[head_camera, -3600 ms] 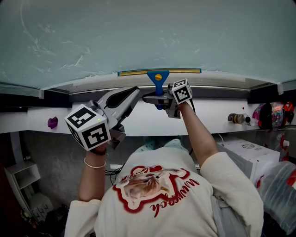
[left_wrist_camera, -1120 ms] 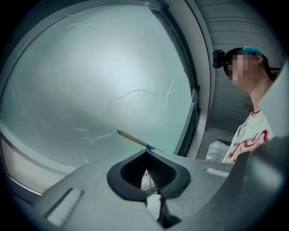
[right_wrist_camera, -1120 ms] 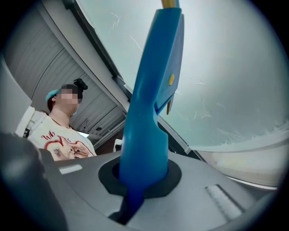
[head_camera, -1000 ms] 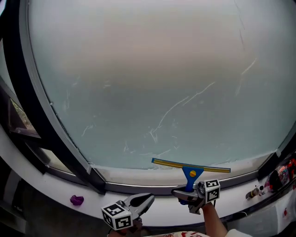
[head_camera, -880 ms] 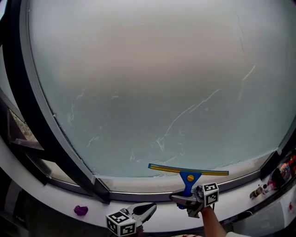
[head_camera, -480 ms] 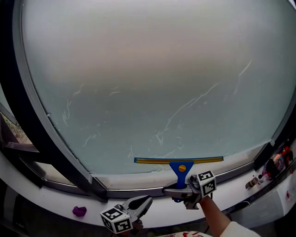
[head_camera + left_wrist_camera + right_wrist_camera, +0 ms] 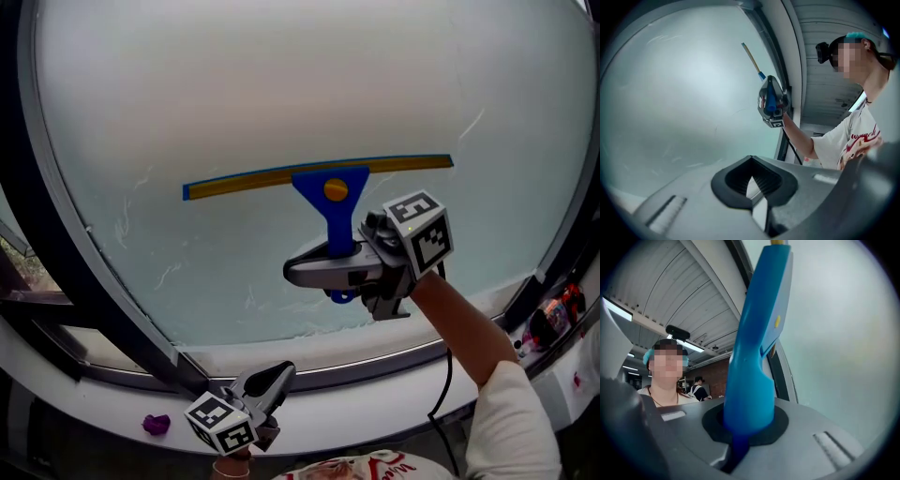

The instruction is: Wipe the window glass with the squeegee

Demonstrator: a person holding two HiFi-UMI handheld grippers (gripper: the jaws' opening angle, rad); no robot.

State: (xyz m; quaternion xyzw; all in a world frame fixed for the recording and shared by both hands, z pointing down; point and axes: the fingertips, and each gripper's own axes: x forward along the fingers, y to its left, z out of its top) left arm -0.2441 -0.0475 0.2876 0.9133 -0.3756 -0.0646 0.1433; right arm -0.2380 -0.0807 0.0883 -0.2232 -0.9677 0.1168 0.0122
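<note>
Squeegee [image 7: 323,187]: 1, on window glass [image 7: 281,84], clamped in right gripper [image 7: 314,272]; left gripper [image 7: 274,377] closed.

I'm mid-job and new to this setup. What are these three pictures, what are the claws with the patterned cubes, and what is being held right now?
There is no robot here. A person holds one hand-held claw in each hand, and the patterned cubes are part of the claws. The big picture comes from a camera on the person's head, facing the window glass. The other two come from cameras riding on each claw, looking along its jaws.

The right claw is shut on the blue handle of the squeegee, whose blade stretches across the glass. The left claw hangs low near the white sill. Its own view shows it shut and empty.

On the sill lie a small purple thing and, at far right, some small items too small to identify.
</note>
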